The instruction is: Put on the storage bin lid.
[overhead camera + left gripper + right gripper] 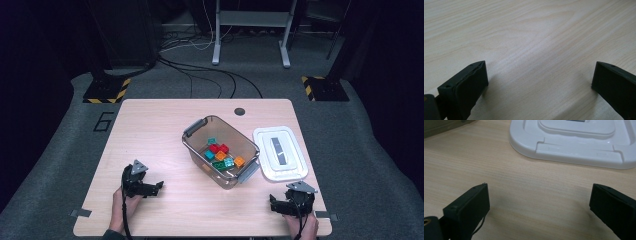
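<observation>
At the near edge of the wooden table [165, 120], the person's left hand [121, 202] holds the left gripper [154, 188] low over bare wood, near the left front corner. Seen in the left gripper view, its two black jaws stand far apart with only the pale table grain between them; nothing is gripped. The left gripper [539, 75] sits close above the surface, its jaws casting soft shadows on the wood.

At the right front corner, the right hand [302, 225] holds the right gripper [276, 204], also low over the table. In the right gripper view the right gripper [537, 197] has its jaws spread wide and empty, with bare wood between them. Just beyond those jaws lies the white lid [574, 142], flat on the table, its near rim a short way from the jaw tips.

Farther out, in the high view, the white lid [280, 152] rests to the right of a clear grey-tinted storage box [220, 150], nearly touching its right end. The box stands open near the middle of the table, set at an angle, with grey handles at both ends. Inside it lies a heap of coloured toy bricks [221, 155]: red, teal, orange and green. Both grippers are well apart from the box

Beyond the table, cables [200, 70] trail across the grey carpet
</observation>
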### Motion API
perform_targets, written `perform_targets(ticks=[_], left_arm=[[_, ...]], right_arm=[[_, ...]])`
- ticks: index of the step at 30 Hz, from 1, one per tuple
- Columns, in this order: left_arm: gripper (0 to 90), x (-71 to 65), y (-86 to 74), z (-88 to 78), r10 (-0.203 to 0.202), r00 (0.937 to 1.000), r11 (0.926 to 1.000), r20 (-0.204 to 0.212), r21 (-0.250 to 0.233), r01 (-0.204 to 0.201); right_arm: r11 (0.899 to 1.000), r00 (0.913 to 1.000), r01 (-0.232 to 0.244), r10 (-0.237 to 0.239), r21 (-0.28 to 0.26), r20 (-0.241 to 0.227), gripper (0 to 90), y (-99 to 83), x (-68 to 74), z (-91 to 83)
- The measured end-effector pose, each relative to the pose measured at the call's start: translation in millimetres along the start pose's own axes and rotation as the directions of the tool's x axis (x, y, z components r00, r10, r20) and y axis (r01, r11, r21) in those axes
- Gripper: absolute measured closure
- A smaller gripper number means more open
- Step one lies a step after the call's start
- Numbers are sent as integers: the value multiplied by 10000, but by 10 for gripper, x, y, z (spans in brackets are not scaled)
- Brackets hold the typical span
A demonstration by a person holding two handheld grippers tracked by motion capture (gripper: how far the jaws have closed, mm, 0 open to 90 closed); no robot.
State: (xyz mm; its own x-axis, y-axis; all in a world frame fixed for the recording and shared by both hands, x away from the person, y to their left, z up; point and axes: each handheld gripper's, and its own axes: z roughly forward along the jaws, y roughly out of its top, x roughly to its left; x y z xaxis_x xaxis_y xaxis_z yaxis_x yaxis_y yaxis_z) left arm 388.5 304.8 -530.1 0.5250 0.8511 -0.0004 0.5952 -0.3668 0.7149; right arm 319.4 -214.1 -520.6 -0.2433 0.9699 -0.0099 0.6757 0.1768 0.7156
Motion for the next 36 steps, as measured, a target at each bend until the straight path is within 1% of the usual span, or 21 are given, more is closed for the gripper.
perform_targets(ticks=[2, 3, 4, 5, 7, 10, 11, 12, 13, 16, 19, 20, 23, 24, 25, 28, 29, 30, 34, 35, 36], left_arm=[[0, 0, 0, 1, -5, 10000, 10000, 1, -2, 5], [0, 0, 0, 1, -6, 10000, 10000, 1, -2, 6], [0, -1, 0, 1, -6, 10000, 10000, 1, -2, 6], [0, 0, 0, 1, -5, 10000, 10000, 0, 0, 5], [0, 0, 0, 1, 0, 10000, 10000, 0, 0, 0], [0, 0, 0, 0, 4, 10000, 10000, 0, 2, -4], [1, 0, 0, 0, 4, 10000, 10000, 0, 2, -4], [1, -1, 0, 0, -4, 10000, 10000, -4, 0, 4], [1, -1, 0, 0, -4, 10000, 10000, -4, 0, 4], [1, 0, 0, 1, -1, 10000, 10000, 2, -4, 1], [1, 0, 1, 1, 2, 10000, 10000, 4, -1, -2], [1, -1, 1, 1, 0, 10000, 10000, 3, -2, 0], [1, -1, 1, 1, -3, 10000, 10000, 4, -4, 3], [2, 0, 1, 1, 1, 10000, 10000, 4, -3, -1], [2, -1, 1, 1, -2, 10000, 10000, 5, -4, 2], [2, 0, 3, 2, 22, 10000, 10000, 14, 9, -22], [3, 0, 3, 2, 22, 10000, 10000, 14, 9, -22], [3, 2, 4, 0, 54, 10000, 10000, 0, 25, -54], [3, 3, 4, 0, 63, 10000, 10000, 2, 29, -63], [3, 3, 4, 0, 63, 10000, 10000, 2, 29, -63], [3, 3, 4, 2, 68, 10000, 10000, -3, 10, -68]], right_arm=[[9999, 9999, 113, -114, -130, -51, 28, 74, -6, -32], [9999, 9999, 113, -114, -130, -51, 28, 74, -6, -32], [9996, 9997, 225, -226, -193, -20, 30, 133, -12, -43], [9996, 9997, 225, -226, -193, -20, 30, 133, -12, -43], [9987, 9993, 345, -349, -369, -116, 38, 218, -29, -46], [9979, 9987, 473, -481, -435, -170, 37, 307, -46, -27], [9979, 9987, 473, -481, -435, -170, 37, 307, -46, -27], [9967, 9978, 636, -644, -501, -147, 37, 373, -52, -12], [9967, 9978, 636, -644, -501, -147, 37, 373, -52, -12], [9951, 9967, 800, -807, -575, -89, 4, 476, -80, 34], [9947, 9961, 869, -874, -554, -77, 0, 531, -98, 70], [9938, 9953, 944, -956, -583, -175, 0, 582, -125, 97], [9940, 9955, 898, -916, -631, -250, 0, 631, -152, 125], [9939, 9953, 905, -924, -633, -281, 0, 677, -191, 159], [9939, 9953, 905, -924, -633, -281, 0, 677, -191, 159], [9929, 9960, 839, -860, -841, -221, 0, 758, -268, 233], [9929, 9960, 839, -860, -841, -221, 0, 758, -268, 233], [9932, 9965, 762, -788, -876, -269, 0, 804, -317, 279], [9939, 9975, 602, -633, -922, -305, 0, 917, -406, 349], [9939, 9975, 602, -633, -922, -305, 0, 917, -406, 349], [9946, 9982, 484, -515, -921, -317, 0, 963, -431, 392]])
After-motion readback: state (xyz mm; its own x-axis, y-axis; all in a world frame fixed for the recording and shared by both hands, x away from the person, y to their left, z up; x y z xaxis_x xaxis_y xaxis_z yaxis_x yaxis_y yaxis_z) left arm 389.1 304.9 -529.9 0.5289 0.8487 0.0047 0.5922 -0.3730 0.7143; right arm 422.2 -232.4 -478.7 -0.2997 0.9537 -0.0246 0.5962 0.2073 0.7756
